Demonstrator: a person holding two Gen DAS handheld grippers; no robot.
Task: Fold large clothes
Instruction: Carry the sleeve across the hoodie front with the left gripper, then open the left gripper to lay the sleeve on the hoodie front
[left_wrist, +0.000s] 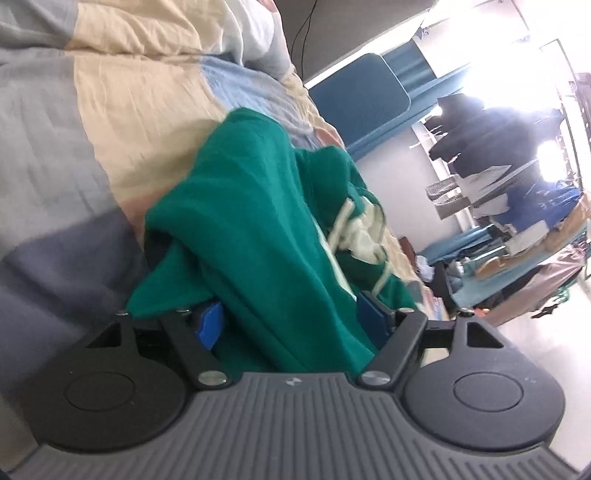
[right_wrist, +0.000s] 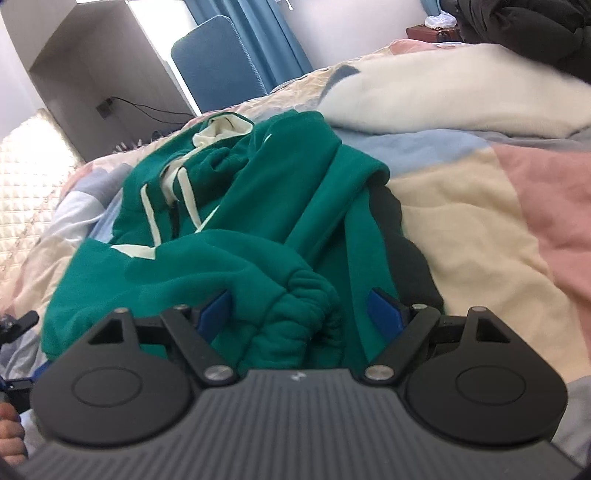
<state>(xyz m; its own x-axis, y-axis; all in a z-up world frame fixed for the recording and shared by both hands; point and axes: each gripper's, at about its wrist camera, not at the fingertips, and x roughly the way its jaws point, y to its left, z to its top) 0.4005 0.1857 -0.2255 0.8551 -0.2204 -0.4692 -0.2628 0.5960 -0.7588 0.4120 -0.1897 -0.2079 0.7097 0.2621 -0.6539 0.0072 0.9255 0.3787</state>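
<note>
The green hoodie (right_wrist: 229, 229) lies bunched on a bed, on a patchwork quilt (right_wrist: 461, 206) of cream, pink, pale blue and grey panels. Its cream-lined hood (right_wrist: 221, 129) sits at the far end with two cream drawcords (right_wrist: 149, 218) trailing toward the near side, and a ribbed cuff (right_wrist: 314, 306) is gathered at the near end. A dark lining or second layer shows along the hoodie's right edge; which, I cannot tell. The right gripper (right_wrist: 301, 308) stands over that near end with its blue pads (right_wrist: 384, 308) spread wide, the cuff between them but not pressed by either pad. In the left wrist view the left gripper (left_wrist: 291, 323) is likewise spread wide, a fold of green cloth draped between its blue pads (left_wrist: 210, 325) and over the left one; no pinch on it shows. A white blanket (right_wrist: 443, 96) lies on the far right of the bed, blue curtains (right_wrist: 236, 22) and a blue chair back (right_wrist: 218, 62) stand beyond it, and a cluttered table (left_wrist: 517, 229) is far off in the left view. Fingers (right_wrist: 11, 439) show at the right view's lower left edge.
</note>
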